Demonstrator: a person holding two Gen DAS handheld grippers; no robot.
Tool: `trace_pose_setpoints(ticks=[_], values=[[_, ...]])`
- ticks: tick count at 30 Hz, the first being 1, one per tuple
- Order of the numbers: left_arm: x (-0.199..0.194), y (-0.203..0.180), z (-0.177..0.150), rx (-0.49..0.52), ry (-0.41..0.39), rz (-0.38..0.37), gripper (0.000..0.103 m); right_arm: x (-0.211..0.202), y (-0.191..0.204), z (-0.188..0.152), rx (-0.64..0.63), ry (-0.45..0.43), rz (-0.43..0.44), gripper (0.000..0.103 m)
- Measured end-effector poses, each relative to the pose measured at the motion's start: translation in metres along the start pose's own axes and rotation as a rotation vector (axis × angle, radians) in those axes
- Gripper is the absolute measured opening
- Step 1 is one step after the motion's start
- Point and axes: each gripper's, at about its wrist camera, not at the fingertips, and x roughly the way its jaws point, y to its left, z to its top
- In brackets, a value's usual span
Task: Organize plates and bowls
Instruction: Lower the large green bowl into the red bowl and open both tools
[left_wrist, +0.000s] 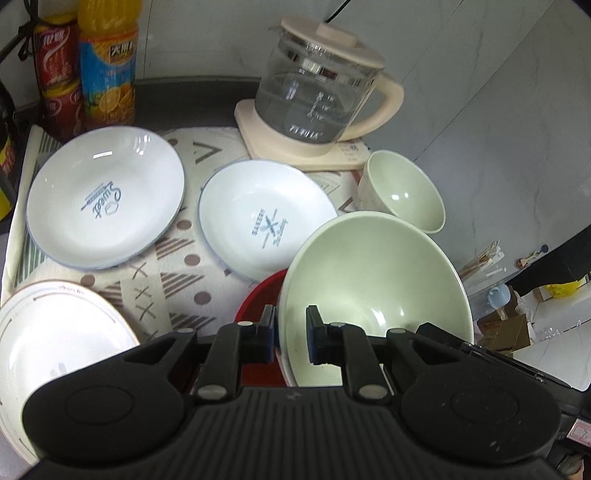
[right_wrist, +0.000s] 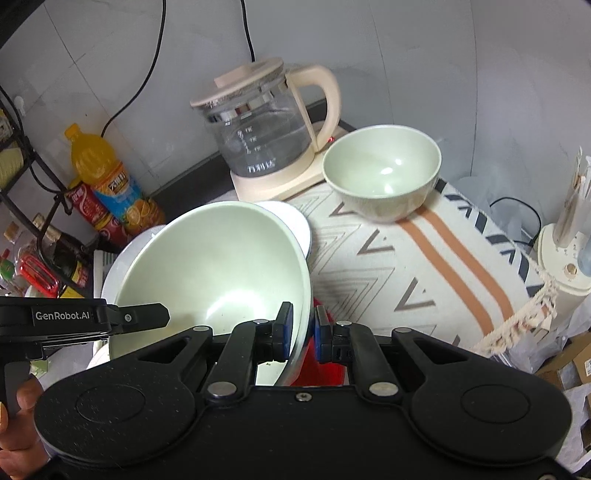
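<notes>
Both tongs (left_wrist: 291, 332) (right_wrist: 303, 330) clamped (angled steeply downward).

Home kitchen: kettle (left_wrist: 317, 99), plates (left_wrist: 105, 195).

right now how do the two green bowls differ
The big bowl is wide, shallow and tilted, its rim pinched by both grippers, left and right. The small bowl is deeper, upright on the cloth and untouched. Both are pale green and look empty.

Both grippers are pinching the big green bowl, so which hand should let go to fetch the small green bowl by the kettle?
Probably right. The small bowl sits ahead of the right gripper; from the left gripper the big bowl stands between.
</notes>
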Motion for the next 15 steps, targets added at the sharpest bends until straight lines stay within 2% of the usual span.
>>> trace_pose_setpoints(ticks=[15], values=[[0.031, 0.009, -0.010, -0.018, 0.119, 0.015, 0.015, 0.020, -0.008, -0.017, 0.040, 0.060, -0.040, 0.012]])
